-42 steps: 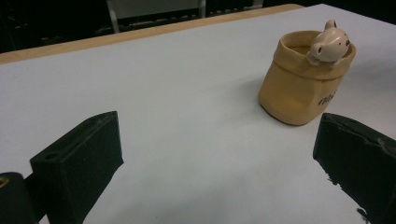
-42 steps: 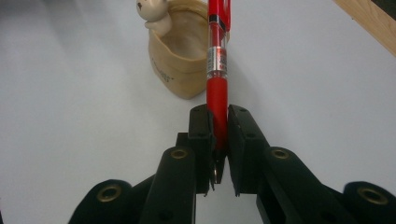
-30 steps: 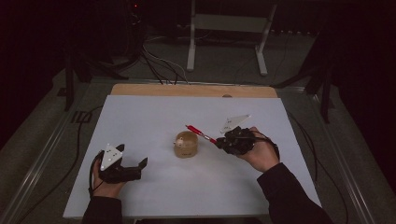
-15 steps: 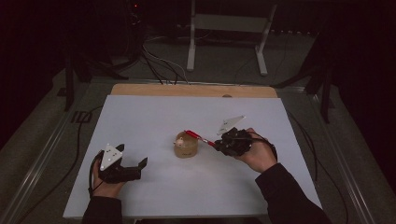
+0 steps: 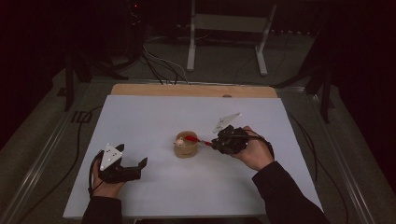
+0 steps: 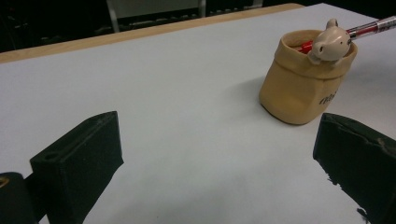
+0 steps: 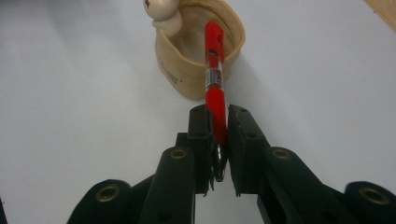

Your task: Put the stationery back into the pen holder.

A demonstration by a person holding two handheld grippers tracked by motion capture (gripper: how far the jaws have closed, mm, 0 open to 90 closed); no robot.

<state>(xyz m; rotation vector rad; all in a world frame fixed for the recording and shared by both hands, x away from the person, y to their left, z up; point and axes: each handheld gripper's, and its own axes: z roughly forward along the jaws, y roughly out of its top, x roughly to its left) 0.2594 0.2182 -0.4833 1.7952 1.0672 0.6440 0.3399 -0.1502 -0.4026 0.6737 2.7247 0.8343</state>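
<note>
While both hands rest on the white table top, the scene reads from left to right like this:

Left gripper: it sits low at the near left of the table in the high view, in the person's left hand, with the grey three-cornered plate on top. Its own view shows the two black jaws spread wide with bare table between them; nothing is gripped.

Table: a white sheet covers it, and a wooden strip shows along the far edge.

Holder: a small tan pot shaped like a folded-down sack stands upright near the table's middle, well apart from the left gripper. A little pale animal figure perches on its rim, and dark lettering marks its side.

Pen: red with a clear band, it lies tilted, its far end inside the mouth of the holder and leaning over the rim, its near end between the right gripper's jaws.

Right gripper: just right of the holder in the high view, held in the person's right hand. Its jaws are pressed together on the red pen, pinching its near end.
</note>
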